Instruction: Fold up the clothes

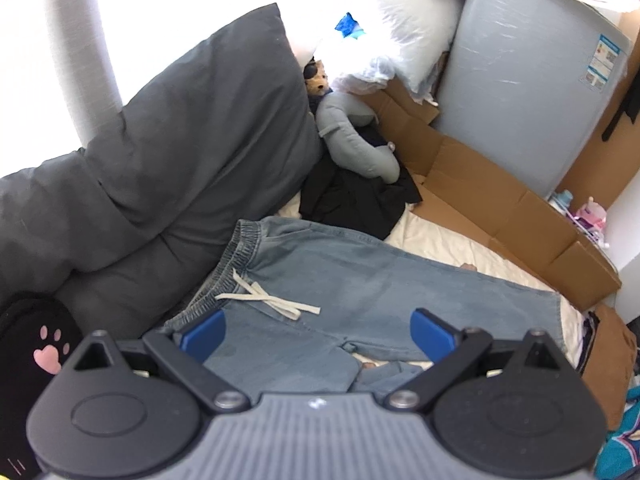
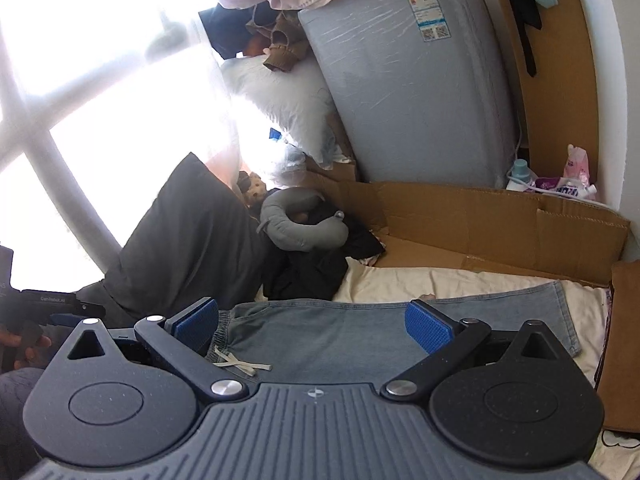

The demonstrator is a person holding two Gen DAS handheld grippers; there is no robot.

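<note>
While the denim trousers [image 1: 360,276] lie spread flat on the cream sheet [image 1: 436,240], waistband and drawstring [image 1: 264,300] toward the grey pillow [image 1: 180,140], we judge the fold not yet begun. Our left gripper [image 1: 316,332] and right gripper [image 2: 312,324] hover over the cloth, jaws released wide, grasping nothing. Next, we reckon: pinch waistband and hem, then carry one leg across the other.

Light-blue jeans [image 1: 360,272] flat on cream sheet [image 1: 440,240], wide-spread fingers [image 1: 204,332] of left gripper [image 1: 316,334] above, nothing between.
</note>
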